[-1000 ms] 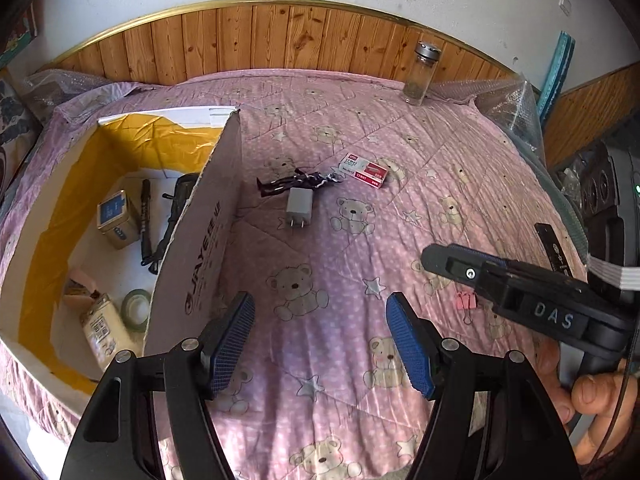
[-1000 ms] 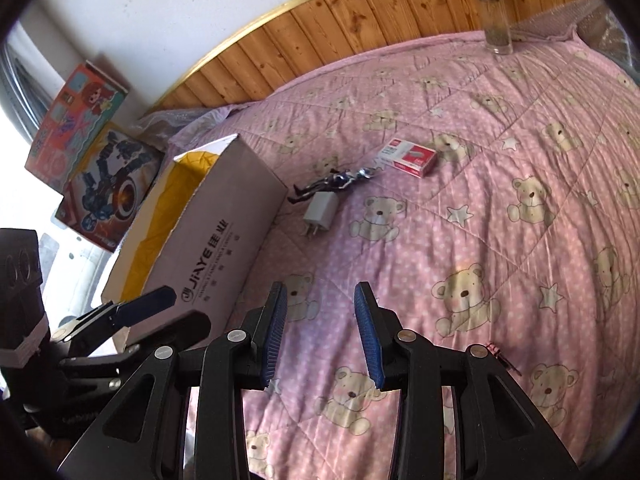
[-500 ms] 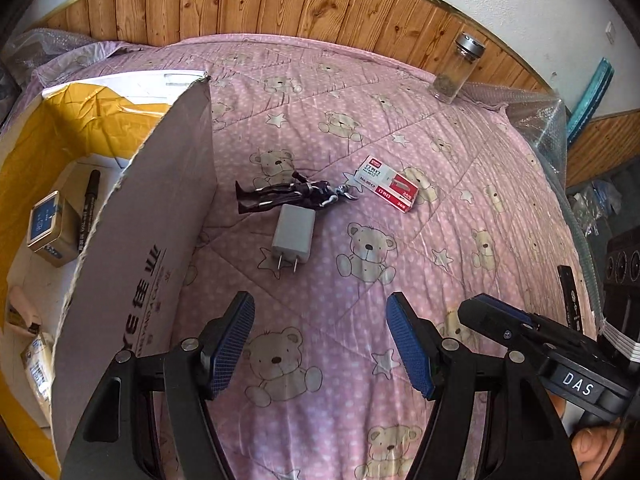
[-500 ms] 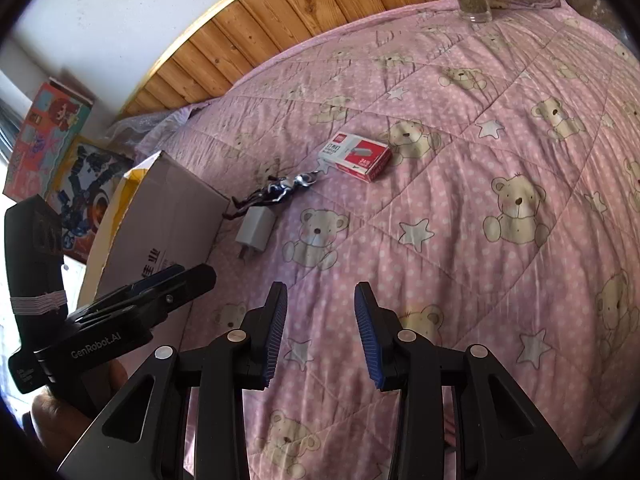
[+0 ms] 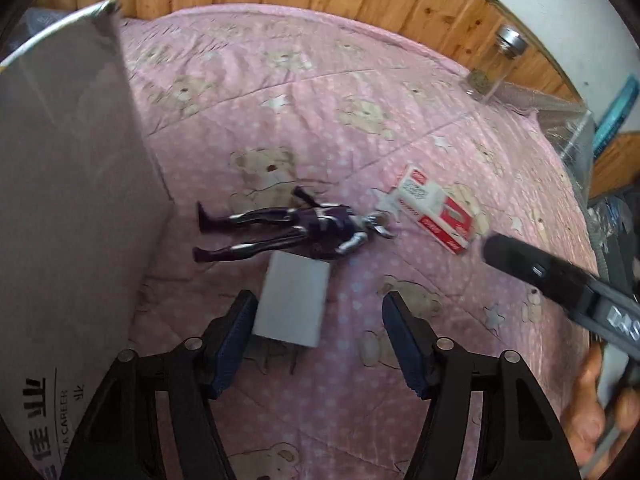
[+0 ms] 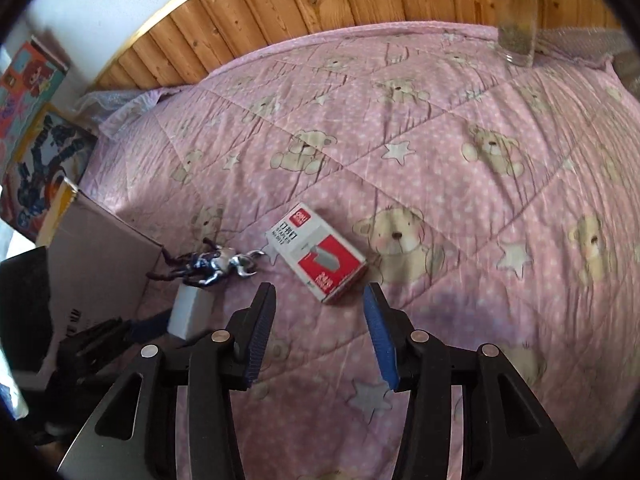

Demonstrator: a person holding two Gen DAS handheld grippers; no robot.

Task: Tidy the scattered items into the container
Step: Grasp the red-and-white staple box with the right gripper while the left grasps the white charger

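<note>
A: Where is the left claw [image 5: 318,336] in its own view?
B: Low in the centre of the frame, spread wide over the pink bear-print bed [image 5: 400,152]. A grey charger [image 5: 292,304] lies between its fingers, closer to the left one, and neither finger pinches it.

A: What else is scattered near it?
B: Just above the charger a dark toy figure [image 5: 296,228] lies flat, touching or almost touching the charger's far edge. To the right of the figure's head sits a red and white staple box [image 5: 434,208].

A: And the container?
B: The cardboard box [image 5: 68,208] fills the left side of the frame; only its outer wall shows, with the figure's feet close to it.

A: How about the right claw [image 6: 318,328]?
B: Spread too, holding nothing, low in the centre of its own view. The staple box [image 6: 320,256] lies just above it, between the fingertips' lines and not touched.

A: Anything further off?
B: A glass jar [image 6: 516,16] with a metal lid stands upright at the upper right, near the wooden wall panelling [image 6: 320,4].
</note>
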